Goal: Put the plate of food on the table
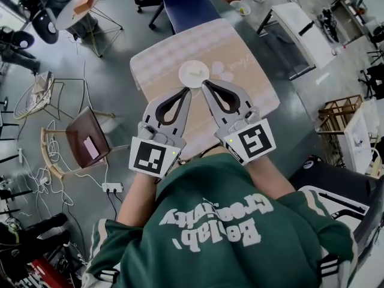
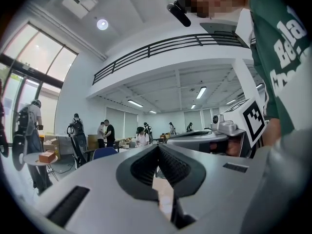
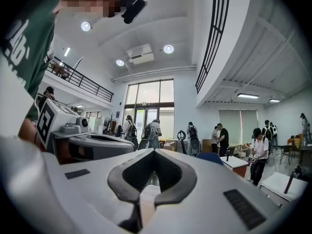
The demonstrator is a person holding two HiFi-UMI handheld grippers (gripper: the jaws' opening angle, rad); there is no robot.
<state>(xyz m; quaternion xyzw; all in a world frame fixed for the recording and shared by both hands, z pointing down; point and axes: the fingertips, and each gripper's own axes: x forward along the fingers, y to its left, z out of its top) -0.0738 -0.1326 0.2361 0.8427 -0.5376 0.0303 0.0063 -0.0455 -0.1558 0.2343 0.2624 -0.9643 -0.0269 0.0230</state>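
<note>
A small white plate [image 1: 194,74] with a bit of pale food on it lies on the table [image 1: 246,65], which has a pink-and-beige checked cloth. Both grippers are held side by side over the table's near half, pointing at the plate. The left gripper [image 1: 188,90] has its tips just short of the plate's near rim, jaws shut. The right gripper [image 1: 204,84] reaches the rim's near right edge, jaws also shut. Nothing shows between the closed jaws in the left gripper view [image 2: 157,146] or the right gripper view [image 3: 153,151]; the plate is hidden there.
A blue chair [image 1: 186,2] stands at the table's far side. A brown chair [image 1: 87,140] and a power strip [image 1: 112,188] with cables are to the left. A white table [image 1: 300,29] stands at the right, and people are in the background.
</note>
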